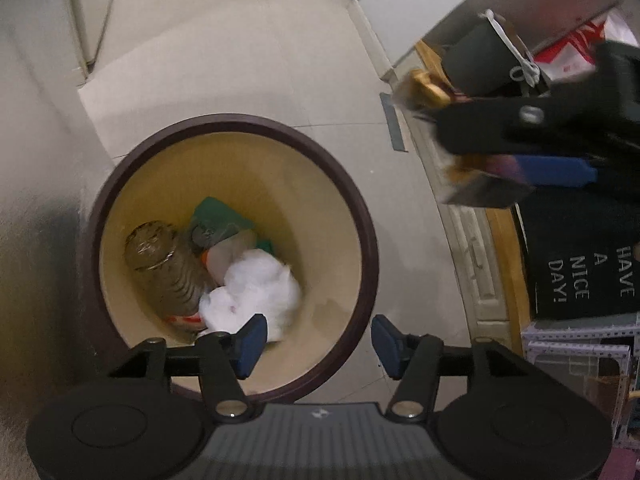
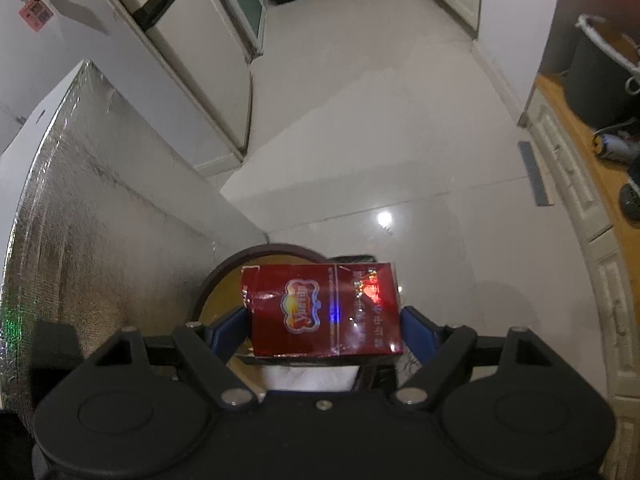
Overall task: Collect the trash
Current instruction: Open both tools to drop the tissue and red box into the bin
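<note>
Left gripper (image 1: 318, 342) over bin (image 1: 362, 216), jaws apart, nothing between. Inside bin: white tissue wad (image 1: 256, 292), plastic bottle (image 1: 168, 268), green wrapper (image 1: 218, 210). Right gripper (image 2: 326, 330) above bin rim (image 2: 276, 249), jaws clamped on red cigarette pack (image 2: 324, 312). Foil-covered box (image 2: 100, 220) left of bin.

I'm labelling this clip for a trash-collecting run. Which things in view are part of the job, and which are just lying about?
Part of the job:
- bin holding a plastic bottle and white tissue
- red carton clamped in the right gripper
- left gripper, open over the bin

Lying about:
- black "Have a nice day" bag
- foil-faced panel
</note>
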Demonstrator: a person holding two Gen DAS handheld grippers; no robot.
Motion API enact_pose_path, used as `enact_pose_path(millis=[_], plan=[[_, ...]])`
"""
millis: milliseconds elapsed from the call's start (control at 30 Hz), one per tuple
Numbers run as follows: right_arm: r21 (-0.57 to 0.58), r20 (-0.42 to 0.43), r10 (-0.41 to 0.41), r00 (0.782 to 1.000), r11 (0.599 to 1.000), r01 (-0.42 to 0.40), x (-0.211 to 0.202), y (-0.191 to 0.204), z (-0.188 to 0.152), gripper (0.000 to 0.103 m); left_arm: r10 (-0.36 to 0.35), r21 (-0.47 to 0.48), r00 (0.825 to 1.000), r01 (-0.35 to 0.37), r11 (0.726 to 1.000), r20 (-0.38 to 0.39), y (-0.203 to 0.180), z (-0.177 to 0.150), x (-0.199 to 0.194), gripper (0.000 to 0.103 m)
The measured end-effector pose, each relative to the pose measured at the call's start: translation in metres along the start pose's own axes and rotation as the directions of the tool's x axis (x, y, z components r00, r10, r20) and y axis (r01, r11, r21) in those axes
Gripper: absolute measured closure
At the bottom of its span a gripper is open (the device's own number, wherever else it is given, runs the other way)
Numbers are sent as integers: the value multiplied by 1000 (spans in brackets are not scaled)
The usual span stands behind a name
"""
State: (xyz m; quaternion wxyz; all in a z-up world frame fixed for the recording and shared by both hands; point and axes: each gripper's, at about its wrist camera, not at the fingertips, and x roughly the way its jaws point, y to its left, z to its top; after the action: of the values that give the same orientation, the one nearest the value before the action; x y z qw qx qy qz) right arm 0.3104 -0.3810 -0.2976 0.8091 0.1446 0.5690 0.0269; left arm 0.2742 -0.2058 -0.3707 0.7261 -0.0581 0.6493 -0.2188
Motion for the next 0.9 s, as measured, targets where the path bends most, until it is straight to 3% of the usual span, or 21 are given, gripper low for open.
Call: enact_pose_path(millis=[133, 233, 333, 600, 900], plan=[[2, -30, 50, 998, 999, -50, 19, 14, 6, 20, 27, -38, 999, -26, 999, 28, 11, -5, -14, 39], [2, -33, 99, 995, 995, -99, 31, 25, 12, 17, 43, -64, 998, -40, 997, 51, 19, -5, -27, 29], [24, -23, 157, 987, 987, -156, 41, 31, 16, 5, 62, -79, 996, -56, 995, 71, 22, -3, -39, 22], [37, -14, 141, 990, 989, -140, 38, 30, 6, 0, 81, -85, 993, -74, 994, 87, 19, -1, -58, 2], [-28, -28, 142, 989, 989, -143, 10, 32, -6, 0, 123, -110, 987, -112, 988, 100, 16, -6, -77, 0]])
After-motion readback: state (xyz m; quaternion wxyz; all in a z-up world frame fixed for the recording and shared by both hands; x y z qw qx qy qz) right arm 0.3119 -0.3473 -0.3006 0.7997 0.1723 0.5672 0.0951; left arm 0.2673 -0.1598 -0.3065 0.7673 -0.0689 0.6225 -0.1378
